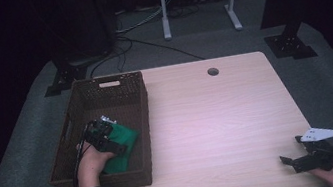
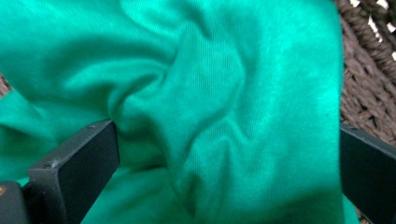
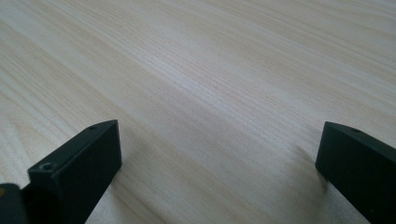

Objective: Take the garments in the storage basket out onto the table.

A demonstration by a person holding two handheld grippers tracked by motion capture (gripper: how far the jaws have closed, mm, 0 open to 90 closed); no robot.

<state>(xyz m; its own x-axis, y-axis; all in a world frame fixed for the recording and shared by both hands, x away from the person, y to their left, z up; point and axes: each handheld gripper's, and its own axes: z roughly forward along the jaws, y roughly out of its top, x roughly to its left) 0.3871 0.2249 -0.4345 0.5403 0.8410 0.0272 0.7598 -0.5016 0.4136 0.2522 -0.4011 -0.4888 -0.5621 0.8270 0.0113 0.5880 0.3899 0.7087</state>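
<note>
Both pairs of jaws stood wide apart. The left gripper was down inside the wicker basket, its jaws straddling a raised fold of the green cloth lying crumpled on the basket floor. The right gripper rested idle over the bare table. The cloth looked light, limp and soft; that bunched ridge between the jaws seemed the best place to pinch.
</note>
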